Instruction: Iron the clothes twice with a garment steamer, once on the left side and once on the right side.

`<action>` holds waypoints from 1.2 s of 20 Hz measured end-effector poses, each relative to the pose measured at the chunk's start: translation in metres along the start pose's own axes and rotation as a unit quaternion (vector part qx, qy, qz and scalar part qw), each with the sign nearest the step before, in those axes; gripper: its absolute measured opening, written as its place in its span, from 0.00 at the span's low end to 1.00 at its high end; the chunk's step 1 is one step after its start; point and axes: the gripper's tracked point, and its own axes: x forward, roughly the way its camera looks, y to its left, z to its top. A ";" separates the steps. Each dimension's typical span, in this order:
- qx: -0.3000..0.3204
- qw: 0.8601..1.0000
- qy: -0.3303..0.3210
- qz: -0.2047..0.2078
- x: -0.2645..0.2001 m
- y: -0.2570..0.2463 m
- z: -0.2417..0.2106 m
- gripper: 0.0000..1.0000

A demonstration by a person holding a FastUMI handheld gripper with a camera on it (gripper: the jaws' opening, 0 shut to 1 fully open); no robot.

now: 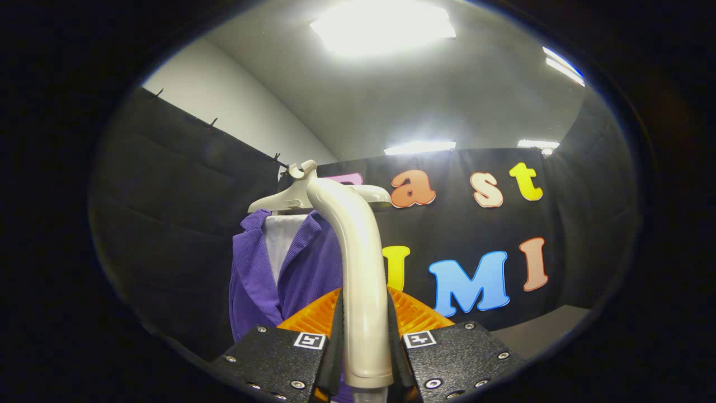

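writing: we see square black-and-white marker tags [309,340] on the gripper body, nothing we can read.
gripper: our gripper [366,336] is closed tight on the steamer handle [358,268], both fingers pressing its sides.
steamer: the cream handle rises between the fingers and curves forward up top.
clothes: a purple jacket [291,274] over a white shirt [278,240] hangs on a pale hanger [282,196] just beyond the handle, toward the left.
pose: we point upward, toward the ceiling lights [383,25].

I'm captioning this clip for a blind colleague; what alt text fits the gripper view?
The gripper is shut on the cream handle of a garment steamer, which rises and curves toward a purple jacket. The jacket hangs on a pale hanger before a black cloth wall.
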 end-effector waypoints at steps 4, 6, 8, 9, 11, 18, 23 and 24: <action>-0.031 0.999 0.010 0.011 0.010 0.028 -0.020 0.36; -0.036 0.999 0.027 0.006 0.015 0.031 -0.039 0.36; -0.036 0.998 0.042 0.000 0.015 0.034 -0.056 0.36; -0.038 0.998 0.041 -0.002 0.015 0.035 -0.056 0.36; -0.038 0.998 0.049 -0.003 0.011 0.040 -0.065 0.36; -0.033 0.997 0.075 -0.003 -0.008 0.043 -0.094 0.37; -0.028 0.995 0.098 -0.003 -0.025 0.043 -0.120 0.37; -0.027 0.994 0.104 -0.004 -0.030 0.044 -0.127 0.37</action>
